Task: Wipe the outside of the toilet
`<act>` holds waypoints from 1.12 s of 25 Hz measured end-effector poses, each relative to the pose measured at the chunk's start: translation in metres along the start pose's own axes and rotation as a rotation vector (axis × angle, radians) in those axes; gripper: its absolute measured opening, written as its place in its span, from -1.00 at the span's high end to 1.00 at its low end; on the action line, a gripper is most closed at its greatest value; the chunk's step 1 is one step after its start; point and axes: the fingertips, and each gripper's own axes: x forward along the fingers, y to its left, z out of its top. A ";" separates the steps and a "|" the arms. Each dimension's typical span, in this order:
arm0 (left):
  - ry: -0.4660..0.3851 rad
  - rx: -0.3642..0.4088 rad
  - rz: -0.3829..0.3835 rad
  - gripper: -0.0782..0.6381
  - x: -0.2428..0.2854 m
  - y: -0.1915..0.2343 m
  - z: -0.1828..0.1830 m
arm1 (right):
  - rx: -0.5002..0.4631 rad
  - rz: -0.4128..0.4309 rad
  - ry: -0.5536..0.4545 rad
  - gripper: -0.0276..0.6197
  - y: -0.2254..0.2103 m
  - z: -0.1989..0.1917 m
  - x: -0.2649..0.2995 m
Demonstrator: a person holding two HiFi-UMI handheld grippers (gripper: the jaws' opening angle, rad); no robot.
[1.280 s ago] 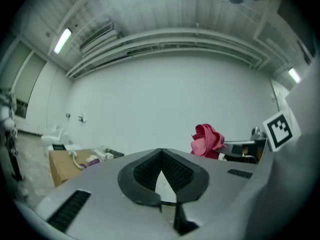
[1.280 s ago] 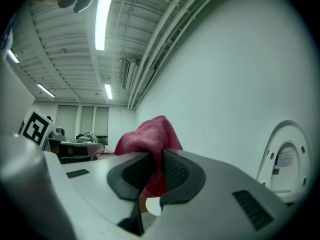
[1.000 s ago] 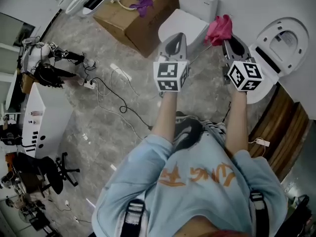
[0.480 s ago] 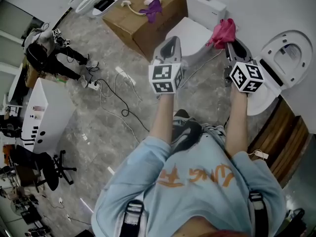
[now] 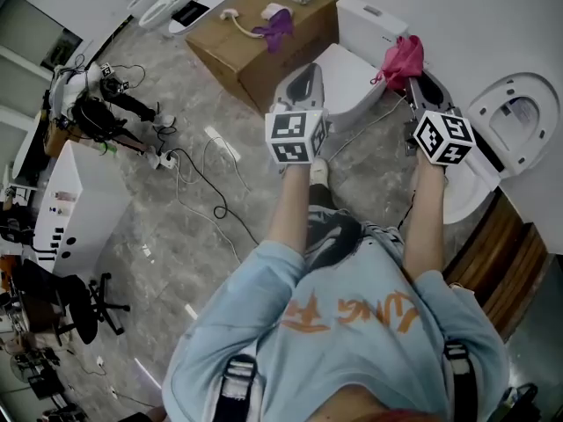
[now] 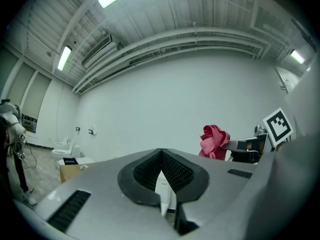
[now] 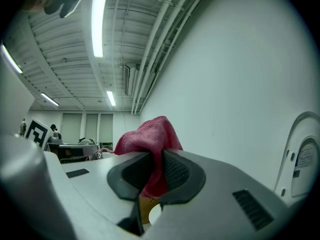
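The cloth (image 7: 150, 134) is deep pink. The toilet (image 5: 352, 77) is plain white. The left gripper (image 5: 306, 70) and the right gripper (image 5: 412, 77) are grey with black ribbed pads (image 6: 176, 173) and black-and-white square markers. The cardboard box (image 5: 237, 47) is brown, the floor (image 5: 167, 253) is marbled grey, and the person's shirt (image 5: 352, 341) is pale blue with orange print.
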 end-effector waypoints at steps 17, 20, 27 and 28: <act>0.149 -0.051 -0.045 0.71 0.144 0.079 -0.063 | 0.085 -0.032 0.073 0.72 -0.048 -0.061 0.139; 0.186 -0.068 -0.034 0.71 0.176 0.105 -0.079 | 0.110 -0.069 0.070 0.72 -0.058 -0.075 0.175; 0.249 -0.089 -0.056 0.71 0.255 0.168 -0.101 | 0.107 -0.123 0.099 0.72 -0.069 -0.092 0.267; 0.247 -0.099 -0.062 0.71 0.265 0.176 -0.100 | 0.100 -0.126 0.104 0.72 -0.070 -0.092 0.279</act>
